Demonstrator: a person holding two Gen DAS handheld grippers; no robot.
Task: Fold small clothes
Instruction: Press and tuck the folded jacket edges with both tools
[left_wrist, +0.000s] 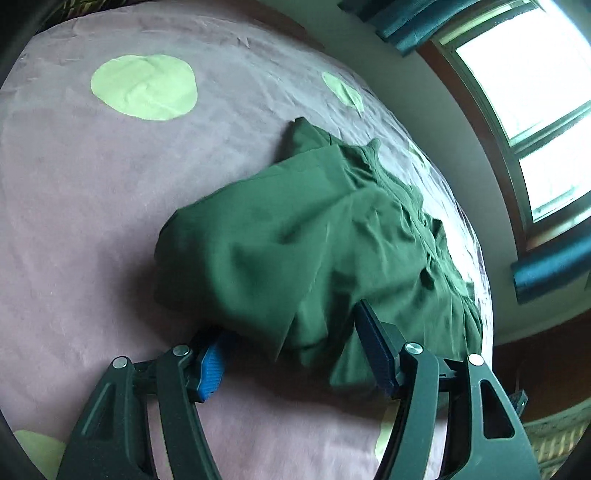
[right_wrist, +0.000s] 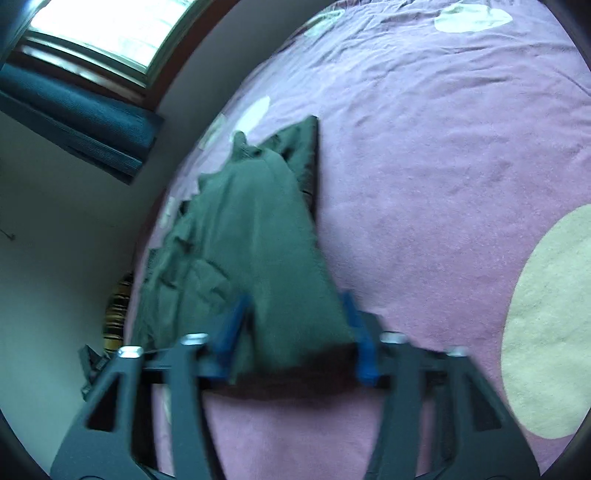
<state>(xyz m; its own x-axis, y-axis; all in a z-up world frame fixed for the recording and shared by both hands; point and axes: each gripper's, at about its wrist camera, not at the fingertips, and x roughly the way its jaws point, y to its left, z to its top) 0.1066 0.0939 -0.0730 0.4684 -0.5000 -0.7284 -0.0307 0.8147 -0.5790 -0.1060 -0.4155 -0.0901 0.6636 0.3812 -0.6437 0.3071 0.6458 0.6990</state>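
A dark green garment (left_wrist: 314, 240) lies rumpled and partly folded over on a pink bedspread (left_wrist: 92, 221), near the bed's right side. My left gripper (left_wrist: 291, 332) is open, its blue pads (left_wrist: 373, 339) wide apart with the garment's near edge draped between them. In the right wrist view the same garment (right_wrist: 255, 229) runs away from me, and my right gripper (right_wrist: 297, 317) is open with the garment's near end lying between its blue fingers (right_wrist: 352, 314).
The bedspread (right_wrist: 424, 166) has large pale green circles (left_wrist: 144, 86). A window (left_wrist: 535, 92) with teal curtains (left_wrist: 550, 271) and a white wall lie beyond the bed's edge. A dark floor shows below the bed edge (left_wrist: 535, 369).
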